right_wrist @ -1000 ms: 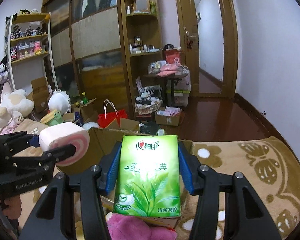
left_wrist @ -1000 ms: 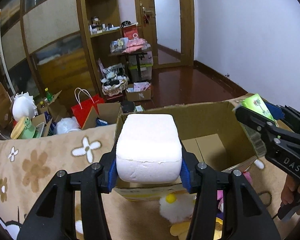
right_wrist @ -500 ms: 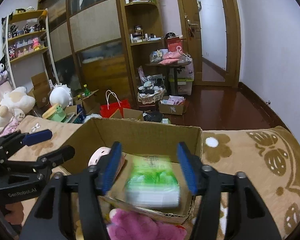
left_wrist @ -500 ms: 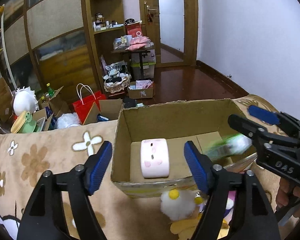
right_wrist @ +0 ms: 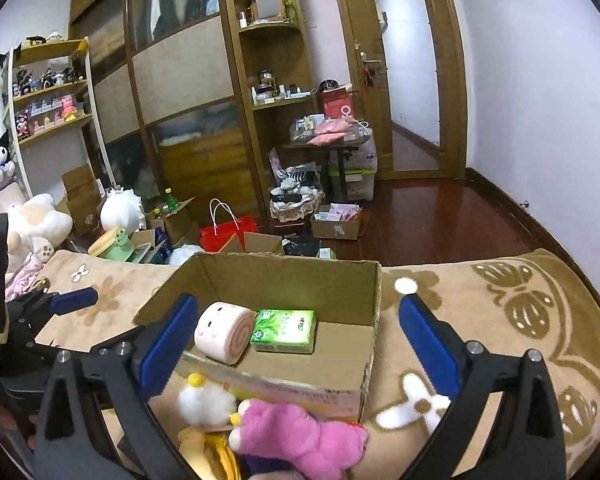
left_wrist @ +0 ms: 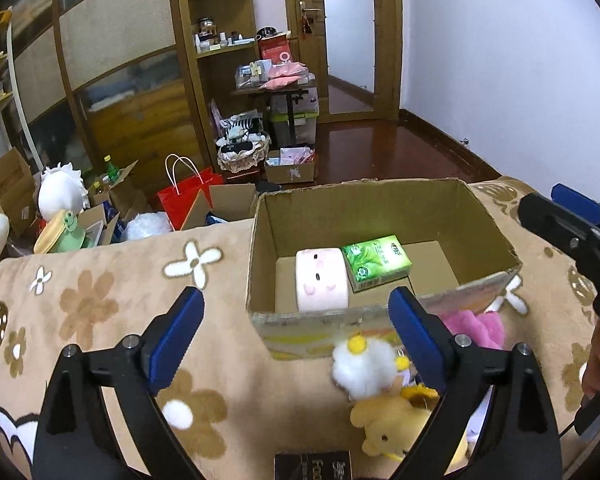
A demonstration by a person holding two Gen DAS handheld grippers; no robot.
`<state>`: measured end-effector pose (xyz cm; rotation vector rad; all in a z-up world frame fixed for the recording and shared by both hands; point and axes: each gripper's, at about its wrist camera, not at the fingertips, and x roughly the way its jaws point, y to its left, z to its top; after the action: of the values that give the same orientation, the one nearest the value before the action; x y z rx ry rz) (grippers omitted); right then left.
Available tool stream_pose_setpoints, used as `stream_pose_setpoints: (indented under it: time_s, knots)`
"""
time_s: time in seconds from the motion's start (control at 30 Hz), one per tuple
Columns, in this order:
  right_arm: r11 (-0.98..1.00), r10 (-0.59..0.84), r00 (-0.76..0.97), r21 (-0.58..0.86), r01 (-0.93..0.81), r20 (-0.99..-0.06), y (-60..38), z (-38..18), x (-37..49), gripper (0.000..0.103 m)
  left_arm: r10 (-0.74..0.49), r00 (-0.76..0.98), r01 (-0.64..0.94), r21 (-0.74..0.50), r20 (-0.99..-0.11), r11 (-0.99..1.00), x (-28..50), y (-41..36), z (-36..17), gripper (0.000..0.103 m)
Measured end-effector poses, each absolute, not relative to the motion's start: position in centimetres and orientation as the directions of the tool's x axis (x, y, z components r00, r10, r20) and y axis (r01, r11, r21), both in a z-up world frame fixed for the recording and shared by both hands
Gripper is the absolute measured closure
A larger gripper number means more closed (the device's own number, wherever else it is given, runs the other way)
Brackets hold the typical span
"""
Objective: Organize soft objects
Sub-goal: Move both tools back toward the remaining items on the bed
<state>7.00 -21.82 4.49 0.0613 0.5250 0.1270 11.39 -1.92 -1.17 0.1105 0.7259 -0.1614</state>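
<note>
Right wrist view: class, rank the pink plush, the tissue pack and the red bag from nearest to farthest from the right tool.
1. Pink plush: in front of the box, between the open right tool's fingers.
2. Tissue pack: inside the box.
3. Red bag: on the floor beyond.

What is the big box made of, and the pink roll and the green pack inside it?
The box looks like plain brown cardboard, matte, with rough, frayed edges. The pink roll seems to be soft plush or foam: it has a fuzzy matte surface, a little face and a swirl on its end. The green pack is probably tissues in thin plastic wrap, since its printed surface looks slightly shiny.
</note>
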Motion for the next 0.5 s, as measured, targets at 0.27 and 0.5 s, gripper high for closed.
stream_pose_setpoints:
  time_s: [0.27, 0.5]
  knots:
    - [0.99, 0.133, 0.867, 0.096, -0.099, -0.48, -21.9, 5.8, 3.6, 0.0, -0.091, 0.722, 0.175, 0.054, -0.686, 0.983, 8.3, -0.6, -0.1, 0.01]
    - [0.99, 0.131, 0.874, 0.102, -0.094, -0.468, -21.9, 6.5, 0.9, 0.0, -0.082, 0.683, 0.157, 0.035, -0.726, 0.987, 6.1, 0.4, 0.1, 0.01]
